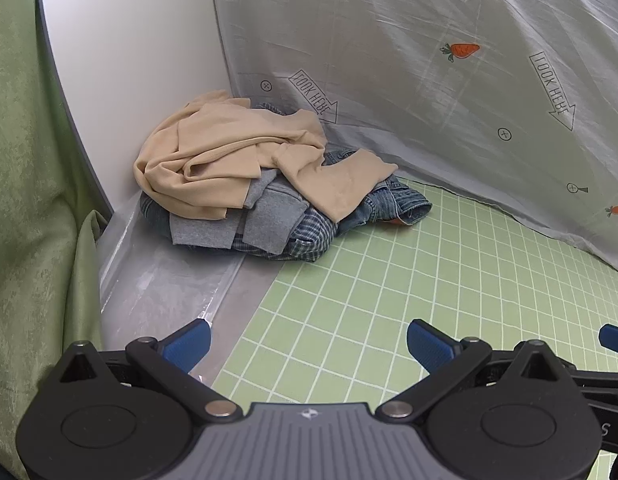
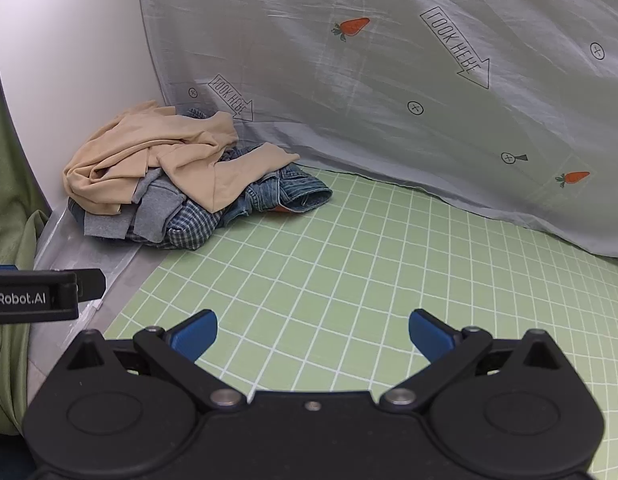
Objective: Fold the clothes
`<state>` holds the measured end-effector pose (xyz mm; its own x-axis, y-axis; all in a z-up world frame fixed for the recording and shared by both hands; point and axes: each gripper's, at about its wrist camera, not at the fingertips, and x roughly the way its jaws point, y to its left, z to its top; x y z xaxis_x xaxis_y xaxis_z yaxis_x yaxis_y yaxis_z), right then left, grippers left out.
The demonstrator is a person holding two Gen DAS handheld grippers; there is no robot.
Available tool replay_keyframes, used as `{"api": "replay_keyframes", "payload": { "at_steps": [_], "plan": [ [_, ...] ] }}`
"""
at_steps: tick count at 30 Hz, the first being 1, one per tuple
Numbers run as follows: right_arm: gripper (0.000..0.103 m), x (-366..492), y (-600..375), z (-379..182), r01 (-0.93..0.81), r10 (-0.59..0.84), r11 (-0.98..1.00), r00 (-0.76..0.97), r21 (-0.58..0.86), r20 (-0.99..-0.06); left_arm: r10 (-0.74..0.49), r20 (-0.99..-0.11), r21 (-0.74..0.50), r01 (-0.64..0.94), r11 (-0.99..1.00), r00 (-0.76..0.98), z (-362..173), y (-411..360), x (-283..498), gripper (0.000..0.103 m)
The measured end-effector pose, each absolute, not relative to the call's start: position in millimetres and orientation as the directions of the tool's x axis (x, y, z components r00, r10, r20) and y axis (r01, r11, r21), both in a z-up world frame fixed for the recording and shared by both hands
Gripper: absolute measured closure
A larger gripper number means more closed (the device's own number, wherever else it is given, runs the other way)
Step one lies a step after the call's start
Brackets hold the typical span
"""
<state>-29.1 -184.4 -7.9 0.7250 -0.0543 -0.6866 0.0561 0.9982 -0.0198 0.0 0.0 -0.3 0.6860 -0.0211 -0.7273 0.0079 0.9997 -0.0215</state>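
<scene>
A heap of crumpled clothes lies in the far left corner of the green grid mat (image 1: 369, 300) (image 2: 349, 280). On top is a beige garment (image 1: 229, 160) (image 2: 149, 156). Under it are a grey garment (image 1: 237, 224) (image 2: 149, 208), a blue checked shirt (image 1: 305, 240) (image 2: 189, 228) and blue denim (image 1: 405, 204) (image 2: 297, 196). My left gripper (image 1: 309, 344) stands open near the mat's front left edge, well short of the heap, with nothing between its blue pads. My right gripper (image 2: 313, 334) is open over the mat, also empty. A part of the left gripper (image 2: 37, 294) shows at the left edge of the right wrist view.
A grey sheet (image 1: 429, 60) (image 2: 389, 80) printed with carrots and "LOOK HERE" arrows hangs behind the mat. A white panel (image 1: 129, 60) (image 2: 69, 60) closes the left side. Clear plastic film (image 1: 169, 280) borders the mat's left edge. Green cloth (image 1: 29, 200) hangs at far left.
</scene>
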Motion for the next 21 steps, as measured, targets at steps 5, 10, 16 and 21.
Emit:
{"api": "replay_keyframes", "payload": {
  "at_steps": [5, 10, 16, 21],
  "plan": [
    [0.0, -27.3, -183.7, -9.5, 0.053, -0.05, 0.998, 0.72, -0.017, -0.693, -0.023, -0.728, -0.017, 0.015, 1.0, 0.685, -2.1, 0.1, 0.4, 0.0],
    [0.0, -29.1, -185.3, -10.5, 0.046, -0.047, 0.999, 0.72, -0.02, -0.692, -0.025, -0.73, -0.012, 0.023, 1.0, 0.684, -3.9, 0.2, 0.7, 0.0],
    [0.0, -28.0, -186.0, -10.6, 0.05, -0.043, 0.999, 0.721, -0.01, -0.692, -0.024, -0.734, -0.01, 0.024, 1.0, 0.679, -0.7, -2.3, 2.9, 0.0],
    [0.0, -30.5, -184.9, -9.6, 0.047, -0.04, 0.999, 0.72, -0.009, -0.693, -0.026, -0.731, -0.011, 0.026, 1.0, 0.682, -0.6, -3.4, 0.8, 0.0]
  ]
}}
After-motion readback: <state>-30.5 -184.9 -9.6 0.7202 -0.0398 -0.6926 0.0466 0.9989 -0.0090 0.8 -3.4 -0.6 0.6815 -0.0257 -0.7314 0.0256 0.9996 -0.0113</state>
